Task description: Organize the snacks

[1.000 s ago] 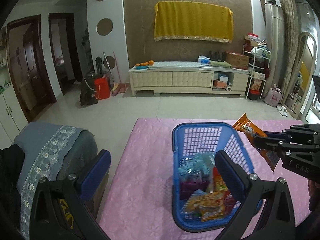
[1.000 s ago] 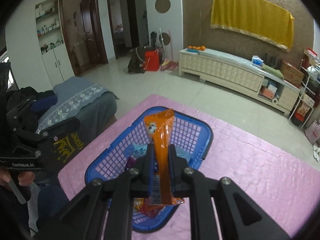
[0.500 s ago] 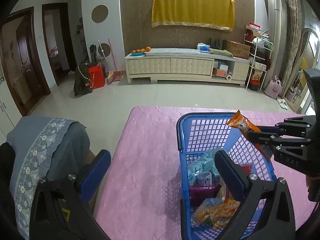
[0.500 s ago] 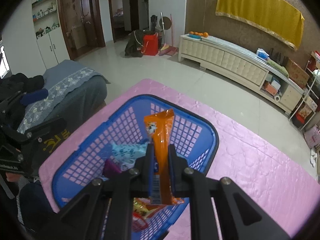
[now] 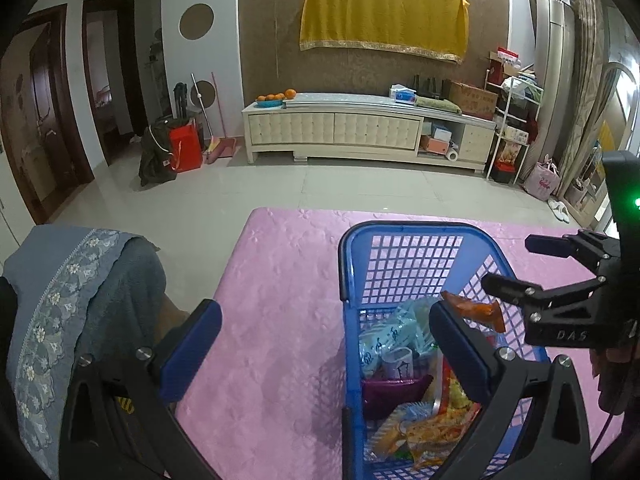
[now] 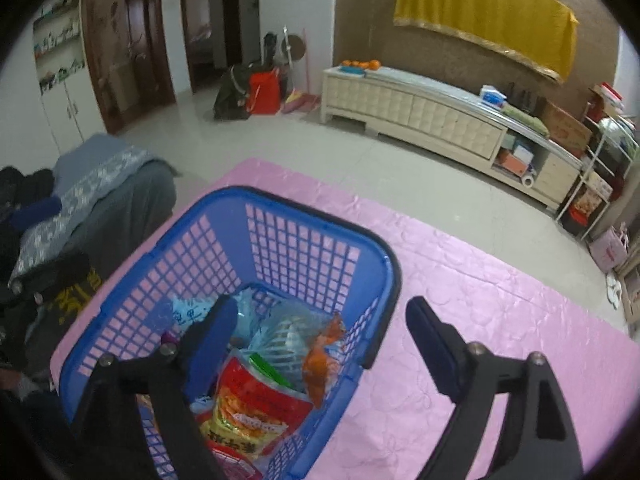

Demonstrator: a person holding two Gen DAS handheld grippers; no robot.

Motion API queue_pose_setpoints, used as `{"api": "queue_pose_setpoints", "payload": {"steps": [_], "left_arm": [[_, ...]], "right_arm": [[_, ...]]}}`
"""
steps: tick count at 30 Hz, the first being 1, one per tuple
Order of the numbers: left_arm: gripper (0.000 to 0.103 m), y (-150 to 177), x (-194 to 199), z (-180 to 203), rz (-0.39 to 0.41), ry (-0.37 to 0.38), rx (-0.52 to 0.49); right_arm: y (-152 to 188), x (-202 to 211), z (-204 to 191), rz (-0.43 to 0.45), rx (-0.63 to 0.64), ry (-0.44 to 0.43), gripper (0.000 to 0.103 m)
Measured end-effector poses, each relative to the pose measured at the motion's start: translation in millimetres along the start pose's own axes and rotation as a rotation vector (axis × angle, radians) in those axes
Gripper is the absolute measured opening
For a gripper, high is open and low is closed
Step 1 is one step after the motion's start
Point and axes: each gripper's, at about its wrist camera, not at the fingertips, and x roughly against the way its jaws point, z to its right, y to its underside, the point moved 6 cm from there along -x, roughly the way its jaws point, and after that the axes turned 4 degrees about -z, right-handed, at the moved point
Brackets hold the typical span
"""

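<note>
A blue plastic basket stands on the pink tablecloth and holds several snack packets. An orange snack packet lies loose inside the basket against its right wall, on top of the other packets. My right gripper is open and empty above the basket's near right corner; it also shows in the left wrist view. My left gripper is open and empty over the basket's left rim and the tablecloth.
The pink tablecloth covers the table. A grey cloth-covered seat stands left of the table. A cream TV cabinet stands against the far wall across the tiled floor.
My right gripper has opened and let go of the orange packet, which has dropped into the basket. Both grippers have moved closer over the basket.
</note>
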Motion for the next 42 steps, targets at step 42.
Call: {"api": "queue_pose_setpoints", "payload": {"steps": [42], "left_arm": [[0.103,64,193,143,0.283,0.221,-0.061]], "right_arm": [[136,238,7,0.341,-0.206,0.140,0.103]]}}
